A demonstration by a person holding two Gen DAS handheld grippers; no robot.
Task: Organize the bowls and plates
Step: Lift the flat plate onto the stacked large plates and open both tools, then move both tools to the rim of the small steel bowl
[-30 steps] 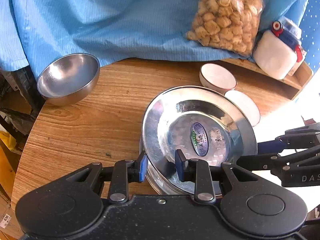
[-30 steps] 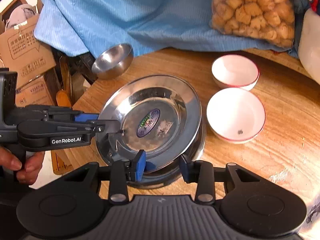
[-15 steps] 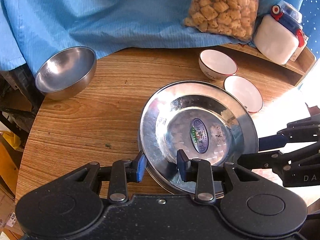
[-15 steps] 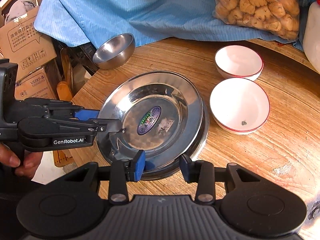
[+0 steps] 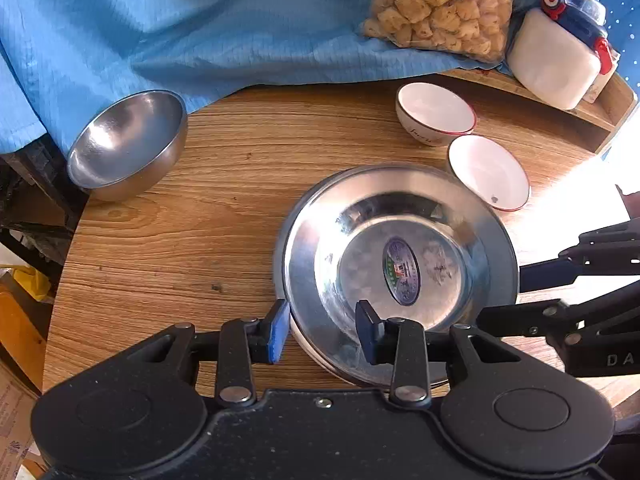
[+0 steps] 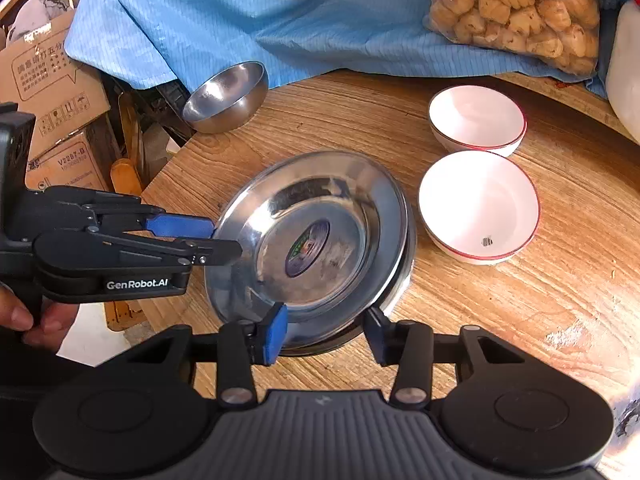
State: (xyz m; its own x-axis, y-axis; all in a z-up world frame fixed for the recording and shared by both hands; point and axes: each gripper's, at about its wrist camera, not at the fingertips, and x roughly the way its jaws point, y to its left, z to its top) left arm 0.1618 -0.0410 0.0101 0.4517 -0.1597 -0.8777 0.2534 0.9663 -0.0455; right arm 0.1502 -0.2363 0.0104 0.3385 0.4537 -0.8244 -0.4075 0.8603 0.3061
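With the steel plates [image 6: 316, 236] stacked between both grippers' [image 5: 322, 324] [image 6: 326, 330] just-opened, slackening fingers, the three bowls beyond remain unsorted.

steel plate [image 5: 400, 248] lowered onto stack, both grippers' fingers [image 5: 276, 332] opening

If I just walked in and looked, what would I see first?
The shiny steel plate in the middle of the round wooden table, stacked on another plate, with the left gripper and the right gripper each straddling its rim. To its right sit two white bowls. A steel bowl stands at the far left edge by the blue cloth.
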